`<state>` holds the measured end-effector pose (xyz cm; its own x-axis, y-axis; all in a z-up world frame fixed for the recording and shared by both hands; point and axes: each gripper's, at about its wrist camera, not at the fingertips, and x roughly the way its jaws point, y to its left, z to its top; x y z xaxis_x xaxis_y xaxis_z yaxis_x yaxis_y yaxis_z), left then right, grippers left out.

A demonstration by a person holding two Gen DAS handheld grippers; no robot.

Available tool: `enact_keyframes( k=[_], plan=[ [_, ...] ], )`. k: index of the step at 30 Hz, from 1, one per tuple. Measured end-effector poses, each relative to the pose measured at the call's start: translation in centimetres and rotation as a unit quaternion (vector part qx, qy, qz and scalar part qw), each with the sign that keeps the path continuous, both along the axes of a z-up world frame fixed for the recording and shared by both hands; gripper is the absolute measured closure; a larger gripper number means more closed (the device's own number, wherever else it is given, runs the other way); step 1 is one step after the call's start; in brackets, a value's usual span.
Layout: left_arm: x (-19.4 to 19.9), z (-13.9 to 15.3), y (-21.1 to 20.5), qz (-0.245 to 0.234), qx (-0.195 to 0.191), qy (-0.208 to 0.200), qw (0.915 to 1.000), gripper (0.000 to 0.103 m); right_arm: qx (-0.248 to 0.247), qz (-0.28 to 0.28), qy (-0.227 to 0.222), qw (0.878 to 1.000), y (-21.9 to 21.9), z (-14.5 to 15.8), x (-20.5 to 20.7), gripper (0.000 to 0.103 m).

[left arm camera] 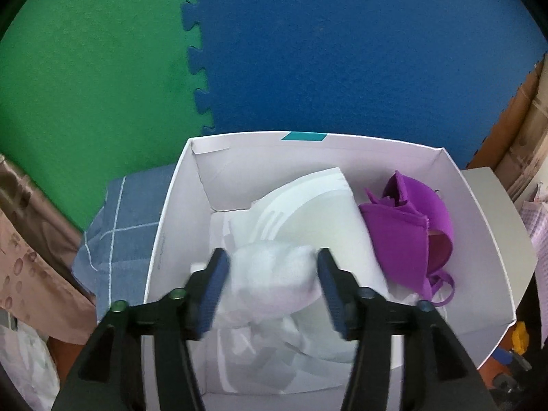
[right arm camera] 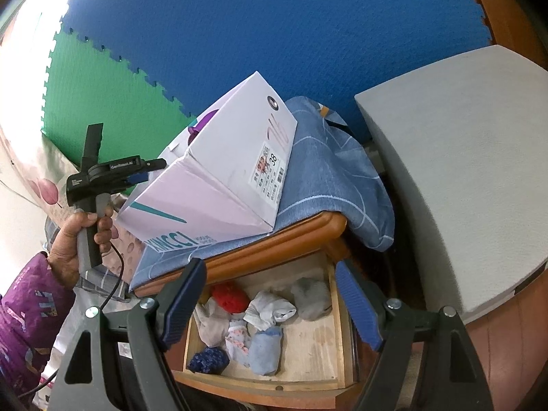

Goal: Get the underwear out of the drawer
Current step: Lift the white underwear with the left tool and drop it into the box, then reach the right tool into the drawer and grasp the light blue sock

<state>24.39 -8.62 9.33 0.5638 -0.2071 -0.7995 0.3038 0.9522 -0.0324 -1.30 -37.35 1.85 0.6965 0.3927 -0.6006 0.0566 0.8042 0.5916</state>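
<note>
Right wrist view takes in the biggest things first: a blue foam mat [right arm camera: 274, 27] behind, a grey padded slab [right arm camera: 455, 157] to the right, and a wooden cabinet [right arm camera: 274, 250] draped with a blue checked cloth [right arm camera: 328, 171]. On that cloth sits a white shoebox [right arm camera: 219, 185], tipped up on one side. Below, the drawer [right arm camera: 318, 335] stands pulled out, with small rolled garments lying on its plywood floor: a red one [right arm camera: 229, 296], a grey one [right arm camera: 311, 298], a white one [right arm camera: 270, 310], a pale blue one [right arm camera: 265, 352] and a dark blue one [right arm camera: 209, 359].

Over the drawer hangs the right gripper [right arm camera: 270, 308], jaws wide apart with nothing between the pads. A hand [right arm camera: 78, 239] holds the left gripper [right arm camera: 144, 171] beside the box.

Left wrist view looks into the shoebox [left arm camera: 164, 239], where a purple bra [left arm camera: 407, 233] lies by the right wall and white bras fill the middle. A white bundle [left arm camera: 270, 274] sits between the left gripper's [left arm camera: 270, 291] fingers [left arm camera: 212, 291]; the jaws stand partly open and I cannot tell whether the pads press it.

Underwear left in the drawer looks light, soft and floppy, likely to sag or unroll when lifted. Pinching a roll across its thick middle, such as the white one nearest the open jaws, seems the safest hold.
</note>
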Motion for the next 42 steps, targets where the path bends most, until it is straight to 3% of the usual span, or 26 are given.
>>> enact_keyframes(
  k=[1, 3, 7, 10, 13, 15, 20, 23, 27, 30, 32, 35, 42],
  plan=[
    [0.0, 0.0, 0.1, 0.001, -0.001, 0.002, 1.0000, 0.028, -0.001, 0.000, 0.001, 1.000, 0.0, 0.0, 0.1, 0.023],
    [-0.4, 0.4, 0.2, 0.008, -0.001, -0.015, 0.9999, 0.018, -0.006, 0.003, 0.001, 1.000, 0.2, 0.0, 0.1, 0.023],
    [-2.1, 2.2, 0.9, 0.006, -0.008, -0.057, 0.9983, 0.014, -0.023, 0.034, 0.003, 0.999, 1.5, 0.0, 0.2, 0.023],
    [-5.1, 4.0, 2.9, 0.001, -0.062, -0.088, 0.9942, 0.012, -0.061, 0.083, 0.002, 0.995, 4.0, 0.0, 0.2, 0.023],
    [-8.5, 4.7, 5.3, 0.014, -0.099, -0.119, 0.9879, 0.001, -0.083, 0.155, 0.014, 0.984, 7.2, -0.7, 0.5, 0.023],
    [-11.2, 4.3, 7.8, 0.026, -0.121, -0.132, 0.9836, 0.001, -0.096, 0.191, 0.025, 0.977, 9.0, -1.2, 0.5, 0.023],
    [-16.5, 0.7, 14.6, 0.060, -0.150, -0.102, 0.9816, 0.001, -0.123, 0.282, 0.083, 0.948, 14.1, -4.0, 0.8, 0.023],
    [-19.2, -2.0, 18.1, 0.090, -0.158, -0.082, 0.9798, 0.001, -0.128, 0.286, 0.143, 0.939, 15.9, -6.6, 1.7, 0.023],
    [-21.2, -4.8, 21.0, 0.126, -0.196, -0.066, 0.9702, 0.001, -0.101, 0.255, 0.254, 0.928, 17.5, -11.7, 3.5, 0.023],
    [-21.7, -6.9, 21.6, 0.141, -0.212, -0.052, 0.9656, 0.001, -0.117, 0.246, 0.290, 0.918, 19.3, -13.7, 4.5, 0.023],
    [-21.6, -6.9, 21.5, 0.135, -0.212, -0.043, 0.9668, 0.001, -0.139, 0.244, 0.302, 0.911, 20.7, -14.5, 5.1, 0.023],
    [-22.2, -6.5, 21.4, 0.133, -0.203, -0.070, 0.9675, 0.001, -0.162, 0.238, 0.326, 0.900, 22.5, -16.1, 6.2, 0.023],
    [-21.7, -7.1, 21.1, 0.113, -0.201, -0.045, 0.9722, 0.001, -0.201, 0.217, 0.368, 0.882, 24.5, -19.2, 7.8, 0.023]
  ],
)
